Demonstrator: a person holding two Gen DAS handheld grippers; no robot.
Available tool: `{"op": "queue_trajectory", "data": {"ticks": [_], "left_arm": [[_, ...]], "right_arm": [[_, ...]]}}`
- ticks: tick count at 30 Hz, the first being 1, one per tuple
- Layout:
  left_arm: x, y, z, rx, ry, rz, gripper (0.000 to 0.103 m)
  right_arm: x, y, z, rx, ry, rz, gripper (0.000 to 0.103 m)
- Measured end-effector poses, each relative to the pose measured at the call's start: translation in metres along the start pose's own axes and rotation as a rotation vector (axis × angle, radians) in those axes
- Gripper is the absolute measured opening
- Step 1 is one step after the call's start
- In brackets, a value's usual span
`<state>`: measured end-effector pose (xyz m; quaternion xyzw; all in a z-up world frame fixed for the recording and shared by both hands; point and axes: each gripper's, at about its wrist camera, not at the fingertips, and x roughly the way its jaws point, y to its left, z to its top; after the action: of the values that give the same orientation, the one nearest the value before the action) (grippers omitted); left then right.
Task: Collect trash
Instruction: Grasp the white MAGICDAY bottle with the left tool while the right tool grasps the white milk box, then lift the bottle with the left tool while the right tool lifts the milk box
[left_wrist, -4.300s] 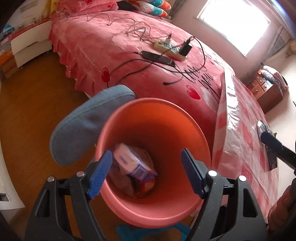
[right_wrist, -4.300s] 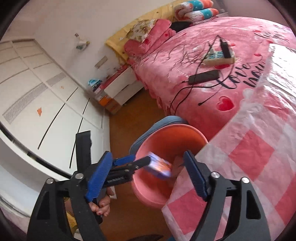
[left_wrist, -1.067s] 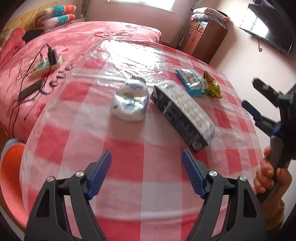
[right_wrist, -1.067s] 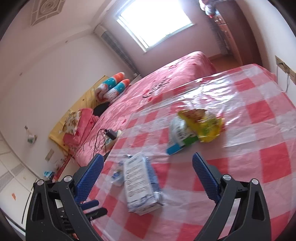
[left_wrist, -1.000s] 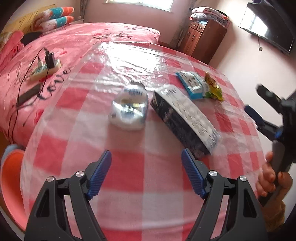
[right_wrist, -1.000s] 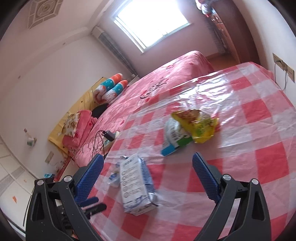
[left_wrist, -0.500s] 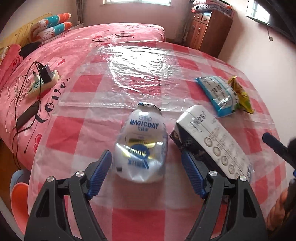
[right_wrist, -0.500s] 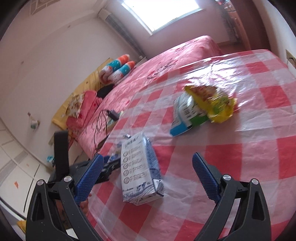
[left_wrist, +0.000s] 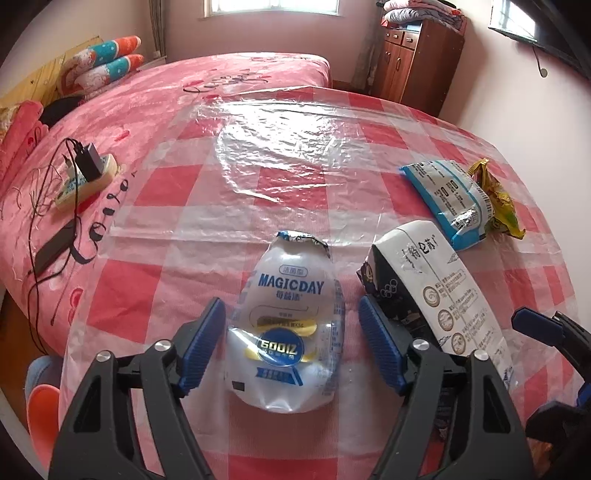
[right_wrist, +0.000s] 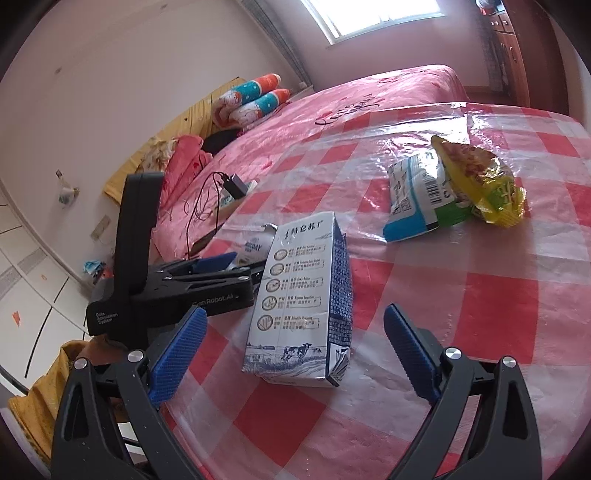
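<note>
Since a second ago the left gripper (left_wrist: 291, 341) has closed in on the MAGICDAY pouch (left_wrist: 288, 325), jaws narrowing but untouching astride it, its long axis running six-to-twelve on the worktop (left_wrist: 207, 236), torn top toward twelve.

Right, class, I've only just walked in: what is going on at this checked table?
A person clears trash with two handheld grippers. The left gripper straddles the MAGICDAY pouch, jaws just closing, not yet pressing. The right gripper, open, faces the milk carton. The blue and yellow snack wrappers lie untouched.
</note>
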<state>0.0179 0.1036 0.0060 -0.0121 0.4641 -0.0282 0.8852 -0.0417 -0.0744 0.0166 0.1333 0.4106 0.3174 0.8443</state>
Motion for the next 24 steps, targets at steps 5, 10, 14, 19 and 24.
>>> {"op": "queue_trajectory", "data": {"ticks": [5,10,14,19,24], "left_arm": [[-0.002,0.001,-0.002,0.001,-0.020,0.024,0.062],[-0.005,0.004,-0.005,-0.016,-0.027,0.014,0.062],[-0.010,0.010,-0.009,-0.050,-0.027,0.002,0.061],[-0.021,0.017,-0.016,-0.071,-0.041,-0.001,0.061],[-0.031,0.026,-0.026,-0.090,-0.042,-0.007,0.061]], "right_arm": [[0.006,0.002,0.000,-0.014,0.013,-0.010,0.095],[0.012,0.011,-0.001,-0.058,0.027,-0.048,0.095],[0.018,0.017,-0.002,-0.097,0.031,-0.102,0.095],[0.023,0.023,-0.005,-0.137,0.037,-0.134,0.095],[0.024,0.026,-0.006,-0.156,0.033,-0.149,0.091]]}}
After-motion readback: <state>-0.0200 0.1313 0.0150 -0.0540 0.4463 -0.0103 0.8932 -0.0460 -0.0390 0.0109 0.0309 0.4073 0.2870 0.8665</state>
